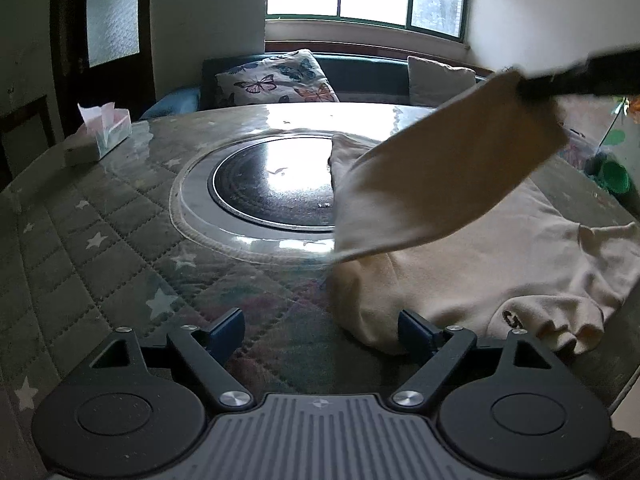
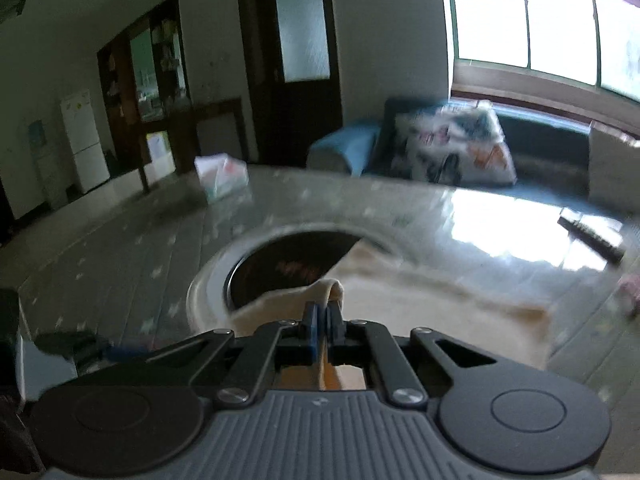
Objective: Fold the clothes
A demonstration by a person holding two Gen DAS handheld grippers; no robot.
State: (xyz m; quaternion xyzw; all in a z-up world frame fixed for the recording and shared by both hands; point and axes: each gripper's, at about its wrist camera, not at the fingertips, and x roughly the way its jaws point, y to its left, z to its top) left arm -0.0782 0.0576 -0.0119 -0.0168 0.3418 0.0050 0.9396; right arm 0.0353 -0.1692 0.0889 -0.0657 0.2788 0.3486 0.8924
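Your right hand-held gripper (image 2: 323, 314) is clamped on a sleeve of the cream sweatshirt (image 1: 472, 264), lifting it above the desk (image 1: 100, 240). Your left hand-held gripper (image 1: 322, 330) sits spread apart at the near edge, beside the garment's body.

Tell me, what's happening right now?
Left tool open, low beside cream sweatshirt. Right tool shut on its sleeve, lifted. Tissue box far off, nothing blocking.

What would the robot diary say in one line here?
right gripper: shut on cream sweatshirt, sleeve lifted | left gripper: open, empty | fold: unfinished
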